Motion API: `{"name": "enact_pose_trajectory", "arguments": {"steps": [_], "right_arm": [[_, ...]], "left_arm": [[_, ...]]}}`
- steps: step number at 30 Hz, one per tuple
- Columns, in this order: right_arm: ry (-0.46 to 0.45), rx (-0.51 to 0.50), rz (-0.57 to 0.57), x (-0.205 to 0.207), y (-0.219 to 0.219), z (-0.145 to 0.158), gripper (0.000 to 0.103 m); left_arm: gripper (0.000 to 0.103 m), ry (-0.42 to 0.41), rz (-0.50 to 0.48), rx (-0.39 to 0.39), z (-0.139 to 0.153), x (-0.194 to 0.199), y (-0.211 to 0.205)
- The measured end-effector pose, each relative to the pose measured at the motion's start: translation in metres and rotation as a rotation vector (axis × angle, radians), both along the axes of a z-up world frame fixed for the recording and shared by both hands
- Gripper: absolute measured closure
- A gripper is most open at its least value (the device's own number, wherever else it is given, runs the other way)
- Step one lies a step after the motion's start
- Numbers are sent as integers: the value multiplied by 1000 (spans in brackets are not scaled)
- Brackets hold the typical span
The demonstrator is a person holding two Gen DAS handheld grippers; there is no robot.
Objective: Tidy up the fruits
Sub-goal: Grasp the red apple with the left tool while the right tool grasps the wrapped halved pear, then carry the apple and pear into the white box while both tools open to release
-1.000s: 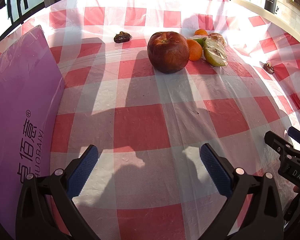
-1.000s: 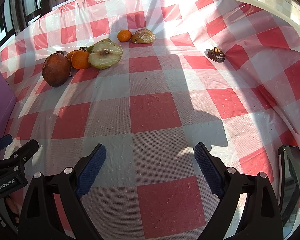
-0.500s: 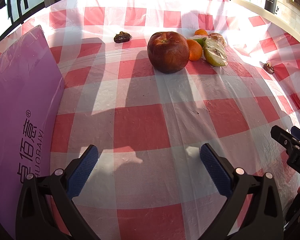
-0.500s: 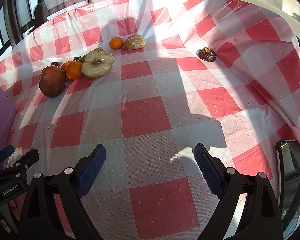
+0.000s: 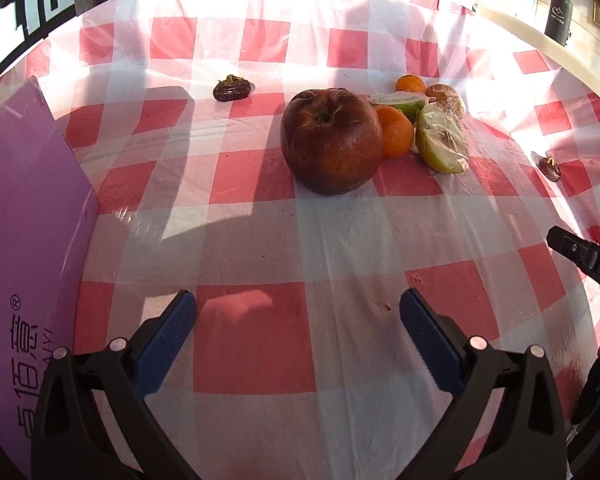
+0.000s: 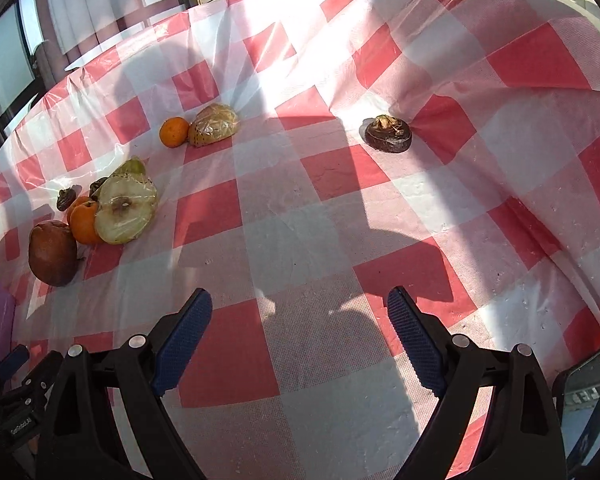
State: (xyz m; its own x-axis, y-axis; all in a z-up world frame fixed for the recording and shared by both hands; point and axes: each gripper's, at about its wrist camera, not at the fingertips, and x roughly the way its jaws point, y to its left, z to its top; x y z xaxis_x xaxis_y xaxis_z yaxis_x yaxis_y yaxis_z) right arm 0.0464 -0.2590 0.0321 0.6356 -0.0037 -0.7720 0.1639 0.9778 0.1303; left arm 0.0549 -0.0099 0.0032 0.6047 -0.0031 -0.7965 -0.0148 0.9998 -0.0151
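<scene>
A big dark red apple (image 5: 331,141) sits on the red-and-white checked cloth ahead of my open, empty left gripper (image 5: 298,314). Right of it lie an orange (image 5: 396,131), a wrapped green apple half (image 5: 442,145), a second orange (image 5: 410,83) and a wrapped brown fruit (image 5: 448,98). A dark dried fruit (image 5: 232,88) lies far left, another (image 5: 550,167) at the right. In the right wrist view my open, empty right gripper (image 6: 300,312) hovers over the cloth; the apple (image 6: 52,252), orange (image 6: 84,222), apple half (image 6: 126,210) lie left, a dried fruit (image 6: 389,134) ahead right.
A purple board (image 5: 24,248) with printed characters stands along the left. The right gripper's body (image 5: 584,256) shows at the left view's right edge. A dark phone (image 6: 588,400) lies at the lower right. A black bottle (image 5: 558,16) stands beyond the table.
Both grippers have moved forward over the cloth, so the fruits look nearer. The right gripper has turned toward the dried fruit at the right. Both stay open.
</scene>
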Motion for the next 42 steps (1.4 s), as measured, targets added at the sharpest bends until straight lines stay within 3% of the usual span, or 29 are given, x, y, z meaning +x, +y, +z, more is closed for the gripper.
{"name": "enact_pose_trajectory", "arguments": {"steps": [4, 8, 13, 17, 19, 20, 21, 25, 31, 34, 35, 42], "right_arm": [[7, -64, 196, 15, 38, -5, 17], [23, -143, 356, 38, 82, -9, 18], [33, -157, 447, 82, 111, -11, 19], [38, -134, 493, 104, 114, -12, 19], [23, -123, 508, 105, 112, -11, 26], [9, -117, 505, 104, 111, -10, 38], [3, -112, 497, 102, 108, -9, 42], [-9, -58, 422, 90, 85, -10, 43], [-92, 141, 244, 60, 33, -12, 43], [-106, 238, 210, 58, 16, -19, 43], [-99, 261, 189, 62, 12, -21, 43], [-81, 310, 181, 71, 8, -22, 43]], "left_arm": [[2, 18, 9, 30, -1, 31, -6], [2, 10, 0, 18, 1, 28, 2], [2, 5, 9, -5, 1, 23, 18], [2, 12, -23, 22, 0, 31, 10], [2, 12, -37, 24, 1, 40, 4], [2, 11, -37, 20, 1, 46, 2], [2, 8, -36, 11, 1, 52, 1], [2, 0, -29, -15, 3, 73, -4], [2, -7, -12, -40, 4, 92, -5], [23, -33, -13, -62, 8, 90, -2], [39, -43, -24, -73, 9, 89, -1], [40, -78, 57, -155, 13, 79, 17]]}}
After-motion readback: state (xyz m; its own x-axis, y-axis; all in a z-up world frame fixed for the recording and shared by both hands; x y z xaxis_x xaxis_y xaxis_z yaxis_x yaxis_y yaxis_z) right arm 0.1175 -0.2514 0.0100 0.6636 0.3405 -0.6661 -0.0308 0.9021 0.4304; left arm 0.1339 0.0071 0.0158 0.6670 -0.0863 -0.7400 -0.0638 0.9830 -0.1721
